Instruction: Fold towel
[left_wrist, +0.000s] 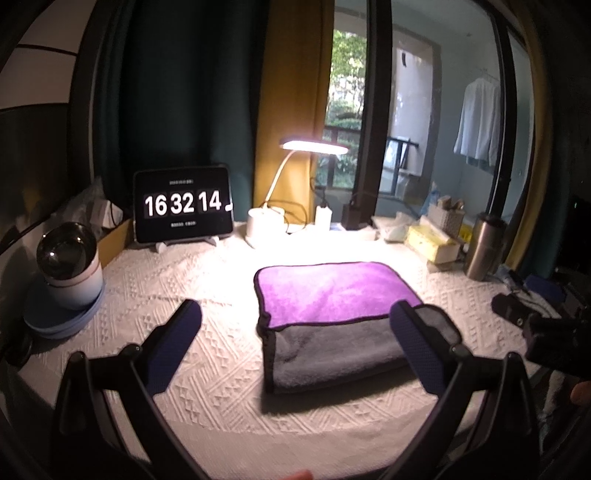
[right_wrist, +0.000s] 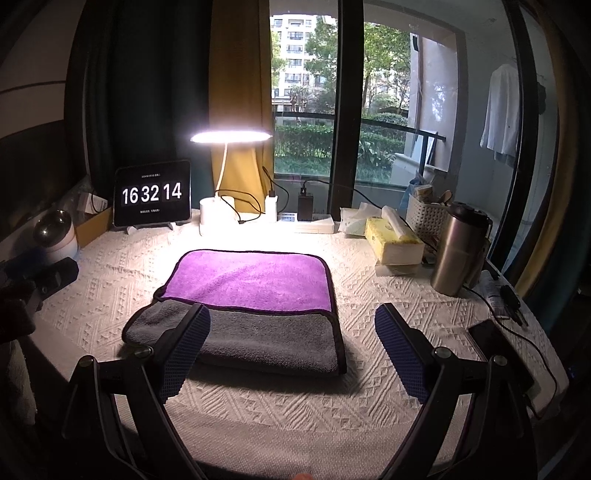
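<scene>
left wrist view: the left gripper (left_wrist: 295, 328) hangs above the table with its jaws spread wide and nothing between them. the blue padded fingers (left_wrist: 173, 343) frame the scene, one at about 8 o'clock, the other at about 4 o'clock. the towel (left_wrist: 332, 321) lies folded on the white patterned tablecloth (left_wrist: 192, 369), just right of centre, a purple face on top toward 12 o'clock and a grey layer showing at the near edge toward 6 o'clock. the right-hand finger overlaps the towel's near right corner in the picture; whether it touches the cloth cannot be told. at 11 o'clock a tablet (left_wrist: 183, 204) stands showing 16 32 14. a lit desk lamp (left_wrist: 314, 145) stands at 12 o'clock behind the towel. a steel flask (left_wrist: 484, 245) stands at 2 o'clock, with a yellow tissue box (left_wrist: 430, 242) just left of it. a white pot with a shiny dome (left_wrist: 70, 266) sits at 9 o'clock. the right gripper (left_wrist: 554, 332) shows as a dark shape at 3 o'clock, too dim to read.

right wrist view: the right gripper (right_wrist: 291, 347) is also wide open and grips nothing. its left finger (right_wrist: 184, 350) crosses the towel's (right_wrist: 251, 295) grey near edge at about 7 o'clock; contact cannot be told. the other finger is over bare tablecloth (right_wrist: 295, 398) at 4 o'clock, apart from the towel. the towel lies centre, toward 11 o'clock, flat and folded. behind it the lamp (right_wrist: 231, 136) glows at 12 o'clock, the tablet (right_wrist: 152, 192) at 10 o'clock, the tissue box (right_wrist: 393, 240) and flask (right_wrist: 458, 251) at 2 o'clock. a dark phone (right_wrist: 491, 339) lies at 3 o'clock.
</scene>
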